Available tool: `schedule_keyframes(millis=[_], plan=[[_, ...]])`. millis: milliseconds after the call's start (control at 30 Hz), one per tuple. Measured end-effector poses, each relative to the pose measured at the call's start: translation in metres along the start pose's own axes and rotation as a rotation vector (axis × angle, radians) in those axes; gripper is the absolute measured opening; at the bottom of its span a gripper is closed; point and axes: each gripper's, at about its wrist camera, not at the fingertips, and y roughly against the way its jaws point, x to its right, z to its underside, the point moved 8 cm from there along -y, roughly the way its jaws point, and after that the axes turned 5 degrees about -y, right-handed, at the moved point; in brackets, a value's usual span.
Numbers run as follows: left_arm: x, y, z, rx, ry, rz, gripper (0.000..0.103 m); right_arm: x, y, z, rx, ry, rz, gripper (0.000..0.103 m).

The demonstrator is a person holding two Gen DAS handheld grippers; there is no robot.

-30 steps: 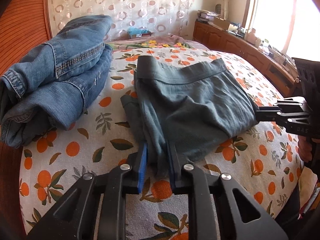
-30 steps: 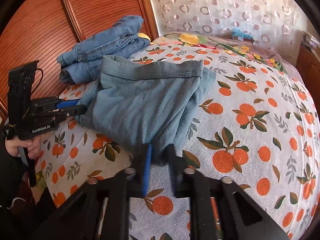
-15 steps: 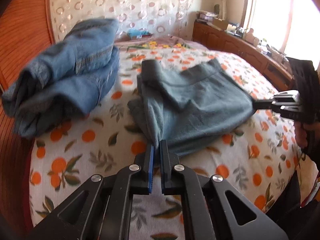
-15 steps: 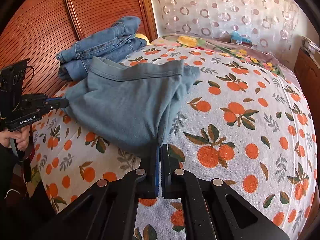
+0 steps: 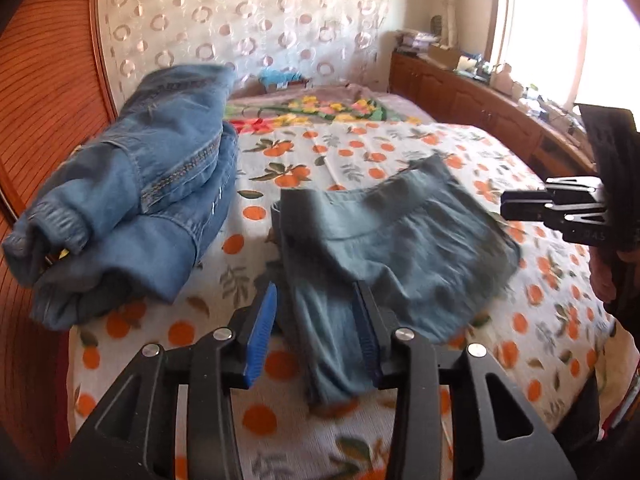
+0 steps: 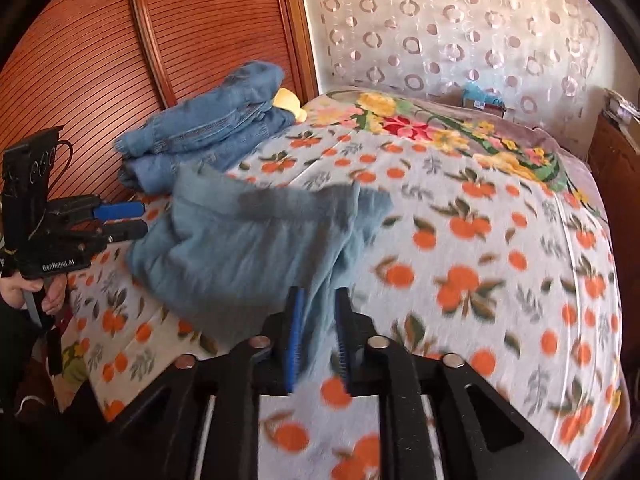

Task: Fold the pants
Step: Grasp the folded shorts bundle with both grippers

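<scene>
Where both claws pinched cloth 0.5 seconds ago:
Left claw (image 5: 316, 336): opening, pants (image 5: 392, 248) between its pads.
Right claw (image 6: 318, 338): opening likewise.
Pants: folded on the bed (image 6: 500, 240), waistband away, long axis between the claws.

two claws (image 5: 314, 338) (image 6: 318, 338), two folded garments (image 5: 392, 248) (image 5: 132, 208)

Bright window (image 5: 536, 28) glare, motion blur, fisheye

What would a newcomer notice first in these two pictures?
Probably the grey-blue pants, folded on the orange-print bedspread, with both grippers at their near edge. The left gripper and the right gripper are opening, cloth still between the jaws. Next, the stack of folded jeans by the wooden headboard.
</scene>
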Motion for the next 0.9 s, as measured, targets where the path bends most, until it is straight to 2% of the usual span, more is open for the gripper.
schedule_keyframes(millis=[133,500,533,567,600,667,700,733,833,900], plan=[[-0.001,-0.020,-0.006,-0.020,0.007,0.010,0.040,0.011,-0.025,-0.016,-0.012,-0.010,0.004,0.028],[-0.009,-0.039,-0.005,-0.039,0.050,0.027,0.040,0.019,-0.060,-0.040,-0.029,-0.034,-0.064,0.028],[-0.010,-0.039,-0.005,-0.037,0.053,0.027,0.040,0.019,-0.061,-0.040,-0.029,-0.035,-0.071,0.027],[-0.010,-0.038,-0.004,-0.036,0.056,0.028,0.040,0.022,-0.062,-0.041,-0.026,-0.037,-0.081,0.008],[-0.010,-0.038,-0.004,-0.034,0.056,0.028,0.040,0.023,-0.063,-0.042,-0.024,-0.036,-0.092,0.005],[-0.013,-0.038,-0.003,-0.029,0.057,0.021,0.040,0.029,-0.059,-0.043,0.015,-0.049,-0.072,0.003],[-0.015,-0.038,-0.004,-0.023,0.060,0.019,0.038,0.031,-0.059,-0.045,0.028,-0.068,-0.061,0.003],[-0.016,-0.037,-0.003,-0.022,0.065,0.020,0.027,0.036,-0.059,-0.044,0.035,-0.081,-0.041,0.003],[-0.021,-0.035,0.001,-0.015,0.075,0.002,0.011,0.040,-0.066,-0.037,0.014,-0.086,-0.004,0.002],[-0.023,-0.034,0.005,-0.020,0.080,-0.012,0.011,0.041,-0.071,-0.034,-0.003,-0.093,0.006,0.003]])
